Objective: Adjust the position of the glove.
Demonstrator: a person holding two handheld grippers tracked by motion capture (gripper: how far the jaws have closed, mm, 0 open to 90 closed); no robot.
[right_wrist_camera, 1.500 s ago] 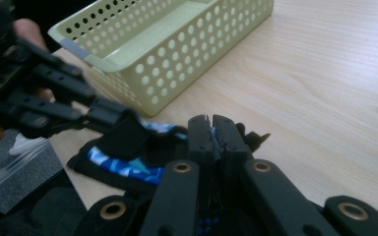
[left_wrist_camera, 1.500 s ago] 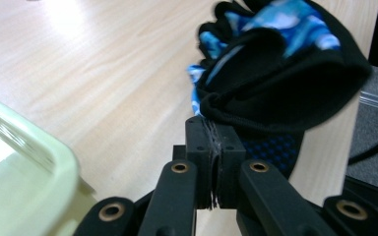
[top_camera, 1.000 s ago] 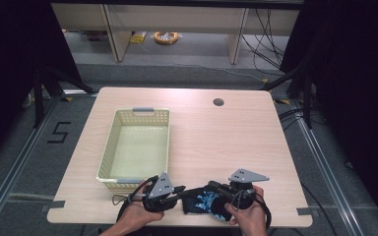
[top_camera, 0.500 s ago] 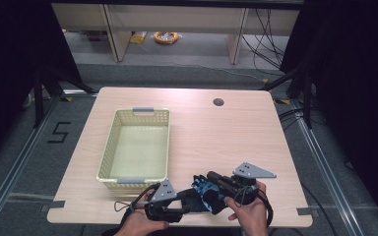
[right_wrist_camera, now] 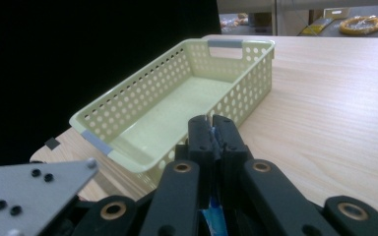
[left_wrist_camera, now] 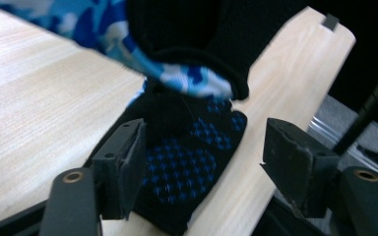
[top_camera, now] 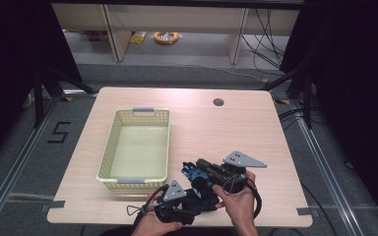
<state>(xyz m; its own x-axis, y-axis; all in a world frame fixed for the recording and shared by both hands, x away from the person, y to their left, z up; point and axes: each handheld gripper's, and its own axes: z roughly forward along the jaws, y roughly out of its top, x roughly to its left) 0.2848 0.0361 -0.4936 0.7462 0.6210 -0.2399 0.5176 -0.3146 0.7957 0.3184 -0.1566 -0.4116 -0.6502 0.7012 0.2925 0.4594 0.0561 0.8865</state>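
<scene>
Two grippers work at the near edge of the table (top_camera: 275, 147): the right gripper (right_wrist_camera: 211, 129) has its jaws pressed together on a blue-and-black glove (top_camera: 193, 173), lifting it just right of the empty basket (top_camera: 128, 178), while the left gripper (left_wrist_camera: 202, 162) has just been opening, its jaws spread either side of the glove's dotted black part (left_wrist_camera: 182, 167) without pressing it. To do this well, I judge the left gripper should back clear before the right one carries the glove left over the basket's near rim, high enough that the hanging cloth does not snag.

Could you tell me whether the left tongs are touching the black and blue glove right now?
Apart: in the left gripper view the left tongs, just opened, straddle the glove, with clear space beside the right pad.
</scene>
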